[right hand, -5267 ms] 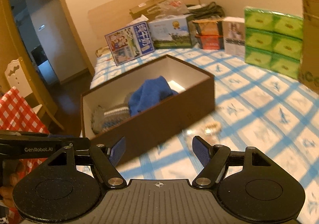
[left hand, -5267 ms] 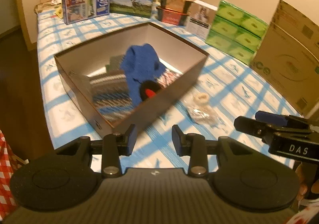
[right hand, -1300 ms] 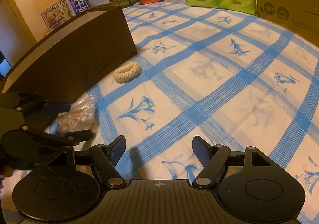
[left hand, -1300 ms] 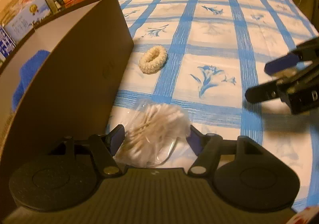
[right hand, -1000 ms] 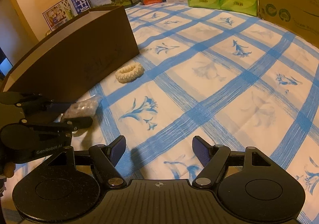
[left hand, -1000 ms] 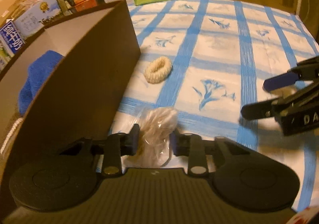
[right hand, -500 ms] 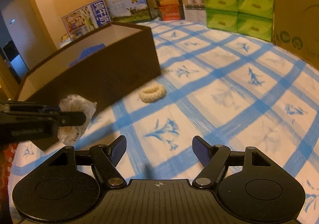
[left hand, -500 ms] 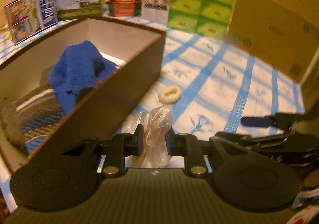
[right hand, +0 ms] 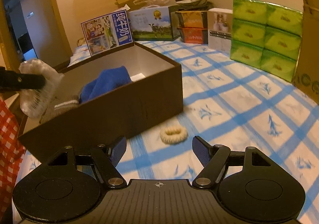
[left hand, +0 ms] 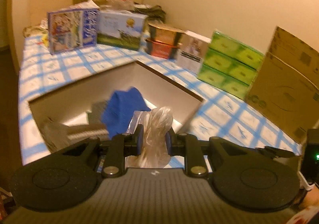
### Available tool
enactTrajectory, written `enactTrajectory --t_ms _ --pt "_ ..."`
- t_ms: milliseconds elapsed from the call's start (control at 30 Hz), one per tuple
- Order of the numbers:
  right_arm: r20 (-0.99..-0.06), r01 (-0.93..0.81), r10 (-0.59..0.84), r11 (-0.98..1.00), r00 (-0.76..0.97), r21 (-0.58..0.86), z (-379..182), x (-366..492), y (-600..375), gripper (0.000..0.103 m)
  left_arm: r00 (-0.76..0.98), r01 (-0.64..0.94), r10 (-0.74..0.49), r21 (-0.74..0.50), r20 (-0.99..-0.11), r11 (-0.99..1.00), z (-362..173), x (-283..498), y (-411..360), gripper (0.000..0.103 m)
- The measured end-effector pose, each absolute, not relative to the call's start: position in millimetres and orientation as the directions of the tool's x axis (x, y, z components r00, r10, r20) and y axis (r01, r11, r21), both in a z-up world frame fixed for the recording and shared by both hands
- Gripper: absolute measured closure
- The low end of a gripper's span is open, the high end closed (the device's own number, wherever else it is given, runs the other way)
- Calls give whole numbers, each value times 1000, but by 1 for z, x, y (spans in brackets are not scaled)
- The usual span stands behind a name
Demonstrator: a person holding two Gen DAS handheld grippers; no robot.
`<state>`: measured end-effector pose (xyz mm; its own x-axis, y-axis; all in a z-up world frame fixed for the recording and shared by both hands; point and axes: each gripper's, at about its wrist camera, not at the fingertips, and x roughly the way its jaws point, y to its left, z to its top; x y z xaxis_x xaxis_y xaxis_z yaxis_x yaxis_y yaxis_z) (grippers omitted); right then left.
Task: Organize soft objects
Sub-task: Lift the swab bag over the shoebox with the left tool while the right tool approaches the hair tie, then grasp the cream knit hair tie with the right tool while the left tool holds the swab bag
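My left gripper (left hand: 153, 141) is shut on a clear plastic bag of cotton swabs (left hand: 157, 136), lifted above the near corner of the open brown box (left hand: 191, 112). In the right wrist view the same bag (right hand: 37, 88) hangs from the left gripper at the far left, over the box's near left end. A blue knitted cloth (right hand: 107, 82) and a striped grey cloth (right hand: 63, 104) lie inside the box (right hand: 139, 104). A cream scrunchie (right hand: 173, 134) rests on the blue-checked bedsheet just ahead of my right gripper (right hand: 159, 151), which stands open with nothing between its fingers.
Milk cartons (right hand: 107, 30), small boxes (right hand: 192, 26), green tissue packs (right hand: 265, 32) and a large cardboard box (left hand: 287, 92) line the wall behind. A red checked cloth (right hand: 8, 144) shows at the left edge. Open bedsheet (right hand: 249, 114) lies to the right of the brown box.
My left gripper closed on the swab bag, lifted it off the sheet and carried it up over the box. The right gripper rose and now faces the scrunchie.
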<state>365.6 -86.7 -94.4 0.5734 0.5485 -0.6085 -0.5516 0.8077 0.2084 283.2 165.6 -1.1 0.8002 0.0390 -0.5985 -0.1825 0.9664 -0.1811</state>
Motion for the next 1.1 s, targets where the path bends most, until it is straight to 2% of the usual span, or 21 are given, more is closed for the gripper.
enactTrajectory --t_ms 267,533,867,967,1100 --pt "-628 -563 532 808 567 176 -94 391 -59 30 754 -284 166 -89 -636 955 -13 307 197 83" --pt "-675 -559 492 817 551 140 -123 423 -43 30 727 -321 218 -42 -652 946 -30 324 221 83" --pt "-733 -544 430 833 528 97 -168 449 -31 31 713 -343 231 -41 -662 939 -39 331 235 83" --pt "-742 -550 424 830 520 89 -176 452 -28 45 708 -344 233 -38 -667 938 -42 332 237 83" --pt "-746 -558 411 828 524 65 -181 453 -26 52 706 -343 232 -36 -669 939 -44 335 237 83"
